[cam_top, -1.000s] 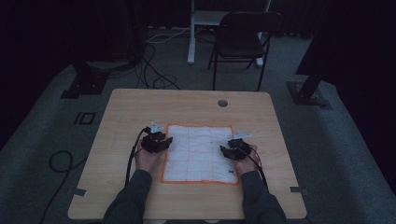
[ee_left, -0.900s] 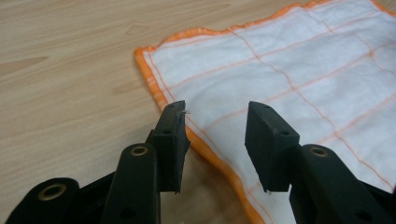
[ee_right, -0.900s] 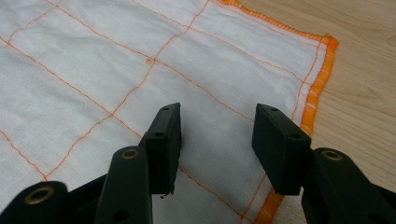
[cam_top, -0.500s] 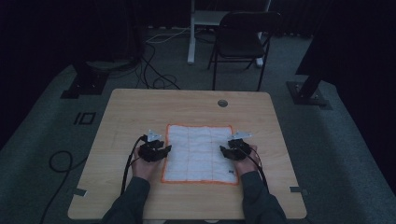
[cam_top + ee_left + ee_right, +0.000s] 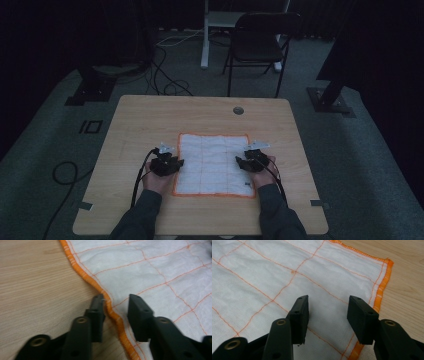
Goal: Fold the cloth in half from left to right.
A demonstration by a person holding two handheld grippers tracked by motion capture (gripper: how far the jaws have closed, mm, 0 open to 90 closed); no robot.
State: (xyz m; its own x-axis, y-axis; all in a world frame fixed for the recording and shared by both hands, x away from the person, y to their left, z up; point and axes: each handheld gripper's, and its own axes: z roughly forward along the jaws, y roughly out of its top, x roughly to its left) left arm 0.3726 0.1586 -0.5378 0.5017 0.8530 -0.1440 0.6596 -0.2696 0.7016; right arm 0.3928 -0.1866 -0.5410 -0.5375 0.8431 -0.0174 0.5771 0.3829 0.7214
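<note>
Both grippers at the cloth's side edges, neither gripping yet.

The cloth (image 5: 214,162) lies flat on the counter (image 5: 150,115). The left gripper (image 5: 115,306) straddles the orange hem (image 5: 85,277); its jaws have just been closing, hem between them but unpinched. The right gripper (image 5: 327,312) hangs released over white weave. Risks: the left jaws may push the hem away and close on nothing; the right, inboard of its hem, may bunch fabric.

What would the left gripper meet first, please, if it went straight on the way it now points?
Probably the cloth's orange edge, which lies between the closing fingers of the left gripper; depth is unclear.
</note>
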